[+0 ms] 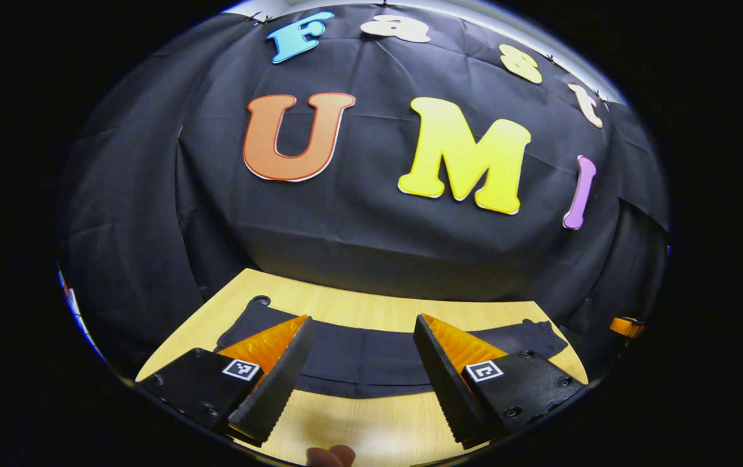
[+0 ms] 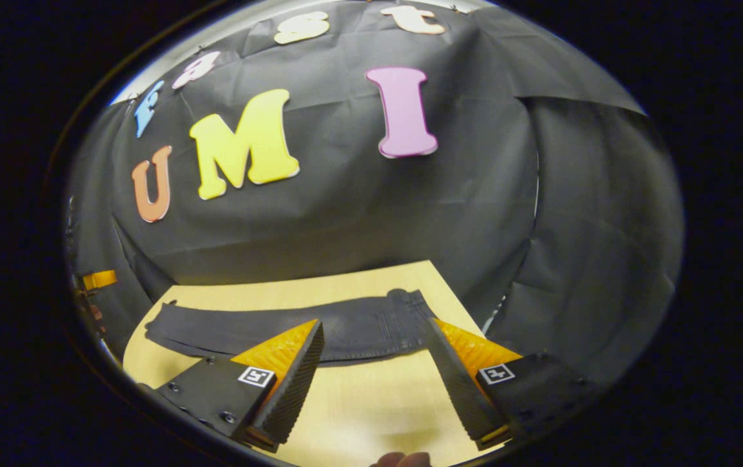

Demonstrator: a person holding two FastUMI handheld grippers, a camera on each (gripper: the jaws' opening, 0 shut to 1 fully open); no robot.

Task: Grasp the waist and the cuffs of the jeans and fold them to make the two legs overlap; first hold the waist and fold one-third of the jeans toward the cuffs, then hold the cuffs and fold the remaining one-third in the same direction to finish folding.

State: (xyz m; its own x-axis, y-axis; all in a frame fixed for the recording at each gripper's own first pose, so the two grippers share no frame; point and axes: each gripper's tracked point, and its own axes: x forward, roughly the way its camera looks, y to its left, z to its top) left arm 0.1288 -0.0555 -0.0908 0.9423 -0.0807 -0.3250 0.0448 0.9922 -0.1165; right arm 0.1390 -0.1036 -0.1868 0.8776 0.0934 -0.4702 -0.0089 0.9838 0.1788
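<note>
Dark jeans (image 1: 371, 353) lie flat across the wooden table (image 1: 345, 428), stretched from side to side. In the left gripper view my left gripper (image 1: 363, 318) is open above the near edge of the jeans, with nothing between its fingers. In the right gripper view the jeans (image 2: 294, 331) show their waist end (image 2: 404, 318) at the right and the cuff end at the left. My right gripper (image 2: 375, 324) is open too, held over the table in front of the waist end, touching nothing.
The black cloth wall (image 1: 371, 227) stands close behind the table's far edge. Bare tabletop (image 2: 358, 408) lies between the jeans and the near edge. An orange object (image 1: 626, 325) sits off the table's right side. A fingertip (image 1: 331, 456) shows at the bottom edge.
</note>
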